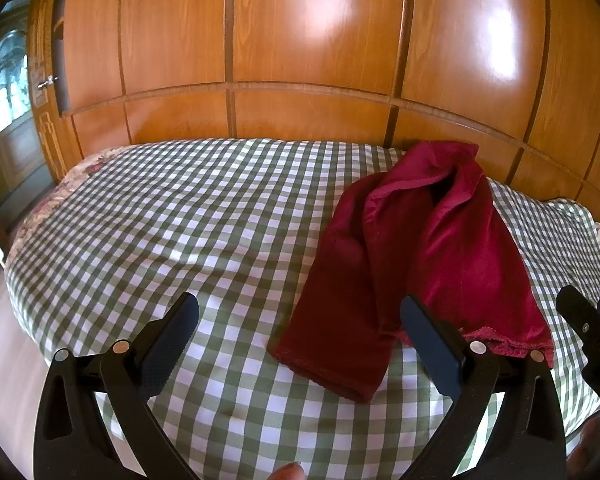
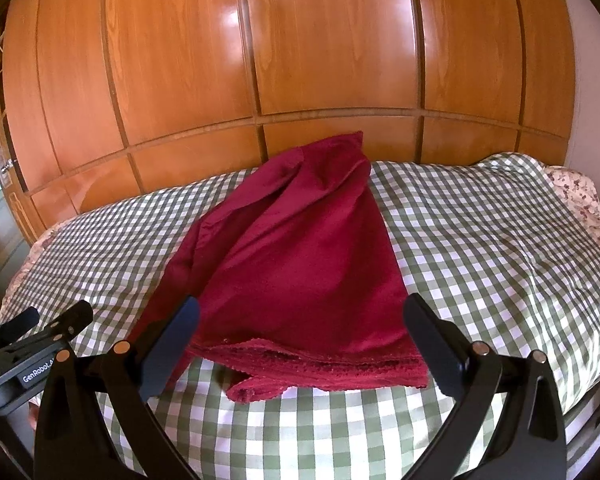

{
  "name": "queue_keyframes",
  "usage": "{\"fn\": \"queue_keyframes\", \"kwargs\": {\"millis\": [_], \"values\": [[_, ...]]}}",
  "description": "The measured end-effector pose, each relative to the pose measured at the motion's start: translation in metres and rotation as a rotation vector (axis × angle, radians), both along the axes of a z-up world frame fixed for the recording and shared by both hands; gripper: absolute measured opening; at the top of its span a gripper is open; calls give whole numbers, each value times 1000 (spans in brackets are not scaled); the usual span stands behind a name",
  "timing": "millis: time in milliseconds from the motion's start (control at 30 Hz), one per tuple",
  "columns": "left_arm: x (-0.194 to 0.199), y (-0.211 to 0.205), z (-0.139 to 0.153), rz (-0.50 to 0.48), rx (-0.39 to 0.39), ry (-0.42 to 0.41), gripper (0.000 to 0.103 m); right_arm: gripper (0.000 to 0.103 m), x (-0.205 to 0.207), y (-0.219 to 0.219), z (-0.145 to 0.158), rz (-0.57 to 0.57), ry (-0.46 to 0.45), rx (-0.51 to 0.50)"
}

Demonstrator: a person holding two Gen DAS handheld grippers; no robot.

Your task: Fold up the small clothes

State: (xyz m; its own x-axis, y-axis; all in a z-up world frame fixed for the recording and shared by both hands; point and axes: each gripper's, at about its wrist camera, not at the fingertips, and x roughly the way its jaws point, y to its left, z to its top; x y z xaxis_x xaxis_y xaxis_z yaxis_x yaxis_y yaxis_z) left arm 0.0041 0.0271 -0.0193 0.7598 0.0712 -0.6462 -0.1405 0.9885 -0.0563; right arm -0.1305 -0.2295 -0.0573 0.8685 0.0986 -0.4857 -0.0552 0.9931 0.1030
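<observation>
While the red garment (image 2: 300, 264) lies rumpled near the bed's (image 2: 480, 248) front edge, we've folded nothing; left gripper (image 1: 300, 320) and right gripper (image 2: 302, 320) both gape empty.

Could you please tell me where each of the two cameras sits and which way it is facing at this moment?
Left wrist view: sits on the left gripper, looking forward over the checked bedcover toward the wooden panelling; its open jaws show, a fingertip at the bottom edge, and the right gripper at the right edge.
Right wrist view: sits on the right gripper, aimed at the red garment; its open jaws straddle the hem, with the left gripper at the left edge.
Shared: garment, bedcover, panelling.
</observation>
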Motion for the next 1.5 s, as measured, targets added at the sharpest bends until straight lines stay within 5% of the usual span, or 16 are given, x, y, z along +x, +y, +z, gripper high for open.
{"fn": "queue_keyframes", "kwargs": {"millis": [300,400,567,800,967,1100,1233,1367,1500], "values": [[9,7,-15,-29,-13,32,100,98,16,-7,6,45,21,66],[11,24,-20,-123,-150,49,100,71,38,-5,12,139,70,150],[7,54,-27,-128,-267,30,100,53,97,25,14,274,160,233],[8,82,-37,-38,-190,83,100,41,197,84,-21,312,346,266],[9,96,-48,-28,-236,127,100,34,255,116,-44,265,423,257],[14,93,-55,-35,-282,142,91,8,278,133,-55,258,454,146],[28,79,-61,-99,-286,180,67,6,254,104,-30,314,361,150],[40,64,-70,-162,-318,221,62,5,213,32,17,304,230,185],[54,46,-81,-206,-336,262,56,3,189,-74,54,136,133,127]]}}
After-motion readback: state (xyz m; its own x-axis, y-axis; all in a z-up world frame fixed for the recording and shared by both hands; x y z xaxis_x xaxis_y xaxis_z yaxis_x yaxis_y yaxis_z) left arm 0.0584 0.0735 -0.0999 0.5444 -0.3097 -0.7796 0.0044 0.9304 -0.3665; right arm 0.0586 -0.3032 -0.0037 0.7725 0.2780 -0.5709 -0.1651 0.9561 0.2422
